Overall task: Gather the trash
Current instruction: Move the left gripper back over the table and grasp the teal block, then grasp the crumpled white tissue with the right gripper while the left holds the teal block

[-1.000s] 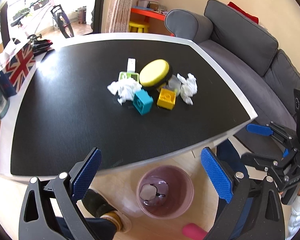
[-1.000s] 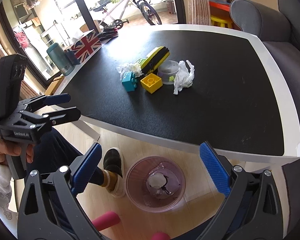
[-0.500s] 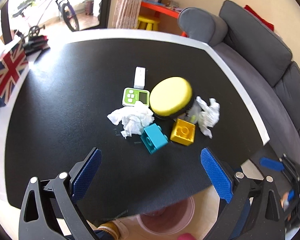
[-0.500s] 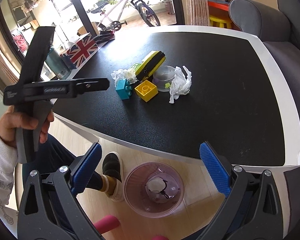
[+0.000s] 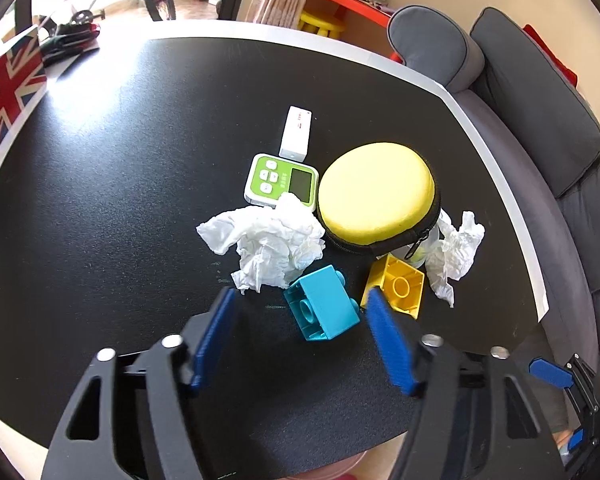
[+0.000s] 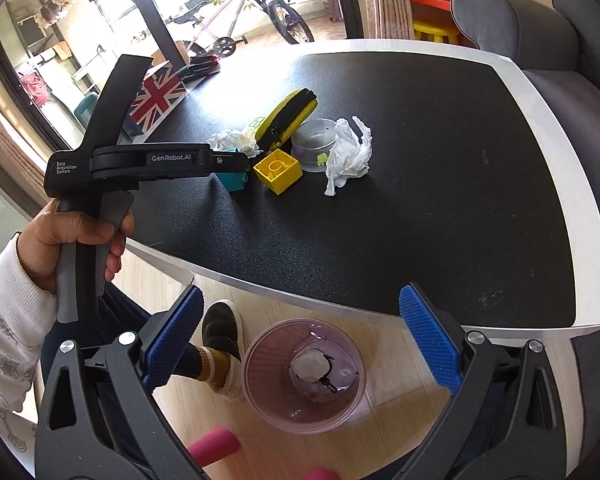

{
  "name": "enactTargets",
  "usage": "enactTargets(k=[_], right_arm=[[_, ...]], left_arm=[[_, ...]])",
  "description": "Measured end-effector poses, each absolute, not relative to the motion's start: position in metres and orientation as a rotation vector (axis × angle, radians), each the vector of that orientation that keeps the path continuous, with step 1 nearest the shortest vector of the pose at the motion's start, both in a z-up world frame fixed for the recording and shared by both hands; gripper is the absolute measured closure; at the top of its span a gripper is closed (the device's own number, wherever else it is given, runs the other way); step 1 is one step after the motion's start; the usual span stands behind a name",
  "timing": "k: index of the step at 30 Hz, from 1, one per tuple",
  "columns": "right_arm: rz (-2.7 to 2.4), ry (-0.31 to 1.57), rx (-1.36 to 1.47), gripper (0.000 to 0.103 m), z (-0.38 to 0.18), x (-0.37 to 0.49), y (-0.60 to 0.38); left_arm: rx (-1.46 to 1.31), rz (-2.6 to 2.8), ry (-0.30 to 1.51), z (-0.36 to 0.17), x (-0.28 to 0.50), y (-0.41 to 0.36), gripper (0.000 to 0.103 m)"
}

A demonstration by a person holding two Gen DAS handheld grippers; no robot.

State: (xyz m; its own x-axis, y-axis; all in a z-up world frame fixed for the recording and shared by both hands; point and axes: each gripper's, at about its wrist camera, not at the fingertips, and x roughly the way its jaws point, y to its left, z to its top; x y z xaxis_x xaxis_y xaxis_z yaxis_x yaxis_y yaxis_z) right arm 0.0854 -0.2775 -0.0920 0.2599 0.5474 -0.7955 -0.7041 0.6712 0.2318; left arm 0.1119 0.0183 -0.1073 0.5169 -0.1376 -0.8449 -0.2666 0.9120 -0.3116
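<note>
Crumpled tissue — soft, white; left gripper fingers closing, empty.

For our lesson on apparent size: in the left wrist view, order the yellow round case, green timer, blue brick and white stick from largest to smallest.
1. Yellow round case
2. Blue brick and green timer: alike; the brick is nearer
3. White stick

Black left gripper body, seen side-on, reads "GenRobot.AI" in white; smaller white print near its handle reads "Data Acquisition System"
</note>
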Motion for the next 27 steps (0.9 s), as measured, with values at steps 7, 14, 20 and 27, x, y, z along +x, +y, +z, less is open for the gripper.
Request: enactTargets(k=[7,14,20,27], right_arm=[[0.853,0.992,-0.186,0.006,-0.093,0.087,-0.275],[0.851,0.970,-0.193,0.006,-0.087,0.096,-0.268],[0.840,0.946,-0.195,0.006,-0.082,0.117,-0.257],[0.773,0.920,-0.216,0.006,-0.083,0.153,-0.241]], left_arm=[[-0.429,0.057,1.027,-0.106,0.111,0.017,0.075],[-0.402,0.042,0.990,-0.092,0.104,0.017,0.075],[-0.367,0.031,0.964,-0.079,0.090,0.017,0.075],[-0.341,0.021,0.935,-0.067,0.084,0.015,0.075]])
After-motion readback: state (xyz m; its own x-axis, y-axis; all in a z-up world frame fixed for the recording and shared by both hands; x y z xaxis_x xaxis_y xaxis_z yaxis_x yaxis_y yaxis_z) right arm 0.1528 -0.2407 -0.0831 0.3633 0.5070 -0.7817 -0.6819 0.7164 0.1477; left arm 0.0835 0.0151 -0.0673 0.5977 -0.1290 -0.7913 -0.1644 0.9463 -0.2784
